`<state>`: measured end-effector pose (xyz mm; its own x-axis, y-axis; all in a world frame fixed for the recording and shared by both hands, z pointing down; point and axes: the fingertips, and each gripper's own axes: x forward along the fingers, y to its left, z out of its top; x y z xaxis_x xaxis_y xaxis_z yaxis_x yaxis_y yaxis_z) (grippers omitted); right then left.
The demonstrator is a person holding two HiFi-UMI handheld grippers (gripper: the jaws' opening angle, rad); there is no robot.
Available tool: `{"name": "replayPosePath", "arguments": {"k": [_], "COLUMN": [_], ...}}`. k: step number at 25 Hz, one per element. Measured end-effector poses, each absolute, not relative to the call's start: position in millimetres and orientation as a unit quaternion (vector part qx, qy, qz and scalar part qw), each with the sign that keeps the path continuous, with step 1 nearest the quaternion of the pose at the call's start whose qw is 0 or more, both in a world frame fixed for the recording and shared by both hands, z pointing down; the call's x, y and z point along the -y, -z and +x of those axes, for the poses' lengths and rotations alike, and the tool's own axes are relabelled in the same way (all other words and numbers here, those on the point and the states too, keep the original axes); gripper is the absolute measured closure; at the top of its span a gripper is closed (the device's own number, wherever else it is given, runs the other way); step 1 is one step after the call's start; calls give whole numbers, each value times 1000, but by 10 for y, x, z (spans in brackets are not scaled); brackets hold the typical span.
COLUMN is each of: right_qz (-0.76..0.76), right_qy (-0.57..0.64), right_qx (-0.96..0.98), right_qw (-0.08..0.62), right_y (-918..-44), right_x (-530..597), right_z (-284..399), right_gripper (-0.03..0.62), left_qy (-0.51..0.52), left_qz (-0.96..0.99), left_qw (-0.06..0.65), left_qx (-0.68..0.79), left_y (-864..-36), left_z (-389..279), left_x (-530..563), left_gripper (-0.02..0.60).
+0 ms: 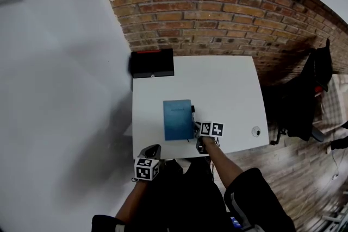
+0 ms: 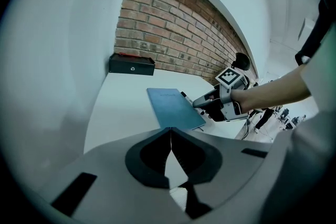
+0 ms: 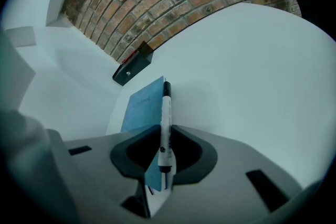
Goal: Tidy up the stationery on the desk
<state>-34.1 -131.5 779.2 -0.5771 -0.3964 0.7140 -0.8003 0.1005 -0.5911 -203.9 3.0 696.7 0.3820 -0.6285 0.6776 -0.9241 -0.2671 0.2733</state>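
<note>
Nearest of all, the left gripper (image 2: 170,136) hangs over the near left corner of the white desk (image 1: 228,84). Its jaws are pressed together with nothing between them. It points toward the far side, with its marker cube (image 1: 145,169) on the near side.

To its right and a little farther in, the right gripper (image 3: 163,136) sits over the near edge of the desk. Its jaws are narrowed onto a pen (image 3: 165,118), which they clamp around the lower part of its white barrel. The pen's black cap points away toward the far side. The pen runs just beside the right edge of a blue notebook (image 1: 178,119). Whether the pen touches the notebook or the desk cannot be told.

The notebook lies flat and closed in the near middle of the desk, long sides running near to far. It is between the two grippers and slightly beyond them.

A small round thing (image 1: 256,131) rests near the desk's near right corner, well apart from the notebook.

At the far left corner a black box (image 1: 152,62) with a red strip along its far top edge stands at the desk's far edge. Behind the desk rises a brick wall (image 1: 217,13), and to the left a plain white wall (image 1: 54,89).
</note>
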Motion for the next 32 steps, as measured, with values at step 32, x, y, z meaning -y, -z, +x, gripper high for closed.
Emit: {"name": "replayPosePath", "arguments": {"k": [32], "right_qz": [368], "right_qy": [-498], "right_qx": [735], "right_qw": [278], "right_y": [-7775], "right_x": [1295], "right_z": [-495], "right_gripper": [468], "left_qy": [-218], "left_qz": [763], "left_qw": [340], "left_qx": [505], "left_y": [-7005], "left_z": [-2093], "left_x": [210], "left_gripper": [566]}}
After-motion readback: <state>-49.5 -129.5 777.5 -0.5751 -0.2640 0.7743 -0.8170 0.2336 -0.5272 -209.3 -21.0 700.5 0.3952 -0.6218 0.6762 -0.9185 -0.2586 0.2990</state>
